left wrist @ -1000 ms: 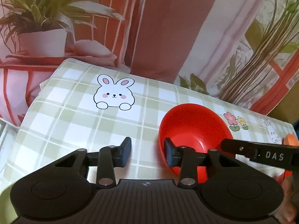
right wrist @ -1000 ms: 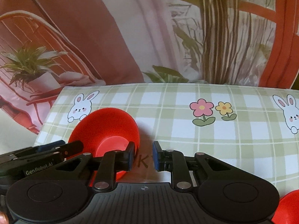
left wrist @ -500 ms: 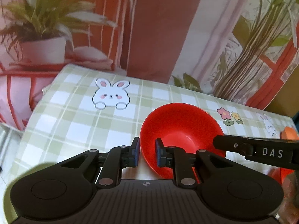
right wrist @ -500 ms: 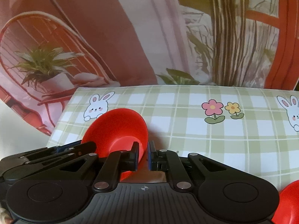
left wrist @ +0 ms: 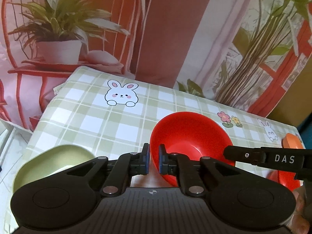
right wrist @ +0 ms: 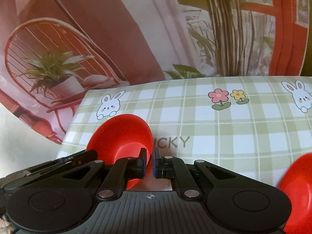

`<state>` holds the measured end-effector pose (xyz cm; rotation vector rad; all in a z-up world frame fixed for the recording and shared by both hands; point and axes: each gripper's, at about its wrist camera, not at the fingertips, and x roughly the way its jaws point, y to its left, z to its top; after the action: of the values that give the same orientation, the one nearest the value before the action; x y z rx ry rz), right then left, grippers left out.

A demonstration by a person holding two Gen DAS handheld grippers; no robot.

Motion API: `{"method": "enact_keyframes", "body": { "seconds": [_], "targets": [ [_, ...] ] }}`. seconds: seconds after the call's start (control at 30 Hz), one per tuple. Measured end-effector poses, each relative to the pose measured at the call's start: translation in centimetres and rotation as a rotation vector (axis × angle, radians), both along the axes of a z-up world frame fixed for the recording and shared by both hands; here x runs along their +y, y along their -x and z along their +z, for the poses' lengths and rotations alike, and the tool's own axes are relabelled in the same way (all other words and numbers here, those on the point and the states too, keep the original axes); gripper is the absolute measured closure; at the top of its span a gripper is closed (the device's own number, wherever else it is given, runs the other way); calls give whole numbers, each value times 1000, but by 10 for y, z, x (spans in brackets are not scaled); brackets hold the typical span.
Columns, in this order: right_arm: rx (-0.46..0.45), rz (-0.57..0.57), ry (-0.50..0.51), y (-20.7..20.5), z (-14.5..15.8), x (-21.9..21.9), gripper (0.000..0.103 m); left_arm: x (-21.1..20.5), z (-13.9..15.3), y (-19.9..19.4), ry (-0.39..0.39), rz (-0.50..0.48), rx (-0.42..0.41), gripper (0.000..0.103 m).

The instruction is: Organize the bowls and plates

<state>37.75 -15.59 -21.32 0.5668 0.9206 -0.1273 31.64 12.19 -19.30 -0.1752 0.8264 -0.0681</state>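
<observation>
both tongs, left tongs point(left wrist: 152, 159) and right tongs point(right wrist: 149, 162), clamped on red bowl point(left wrist: 192, 136) rim; green plate point(left wrist: 52, 162) left of them, not stacked yet.

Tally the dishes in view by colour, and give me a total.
Red: 2, the red bowl gripped at its rim and a second red dish off to the right
Green: 1, the green dish
Orange: 1, the orange dish, mostly cut off at the edge
Total: 4
</observation>
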Motion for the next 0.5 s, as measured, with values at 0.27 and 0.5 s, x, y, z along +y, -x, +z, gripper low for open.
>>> {"method": "enact_keyframes", "body": {
  "seconds": [0.27, 0.5],
  "targets": [
    [-50, -24, -32, 34, 22, 7, 98, -9, 24, 29, -14, 4, -35, 94],
    [-87, -47, -46, 68, 40, 9, 98, -22, 39, 58, -28, -7, -63, 94]
  ]
}}
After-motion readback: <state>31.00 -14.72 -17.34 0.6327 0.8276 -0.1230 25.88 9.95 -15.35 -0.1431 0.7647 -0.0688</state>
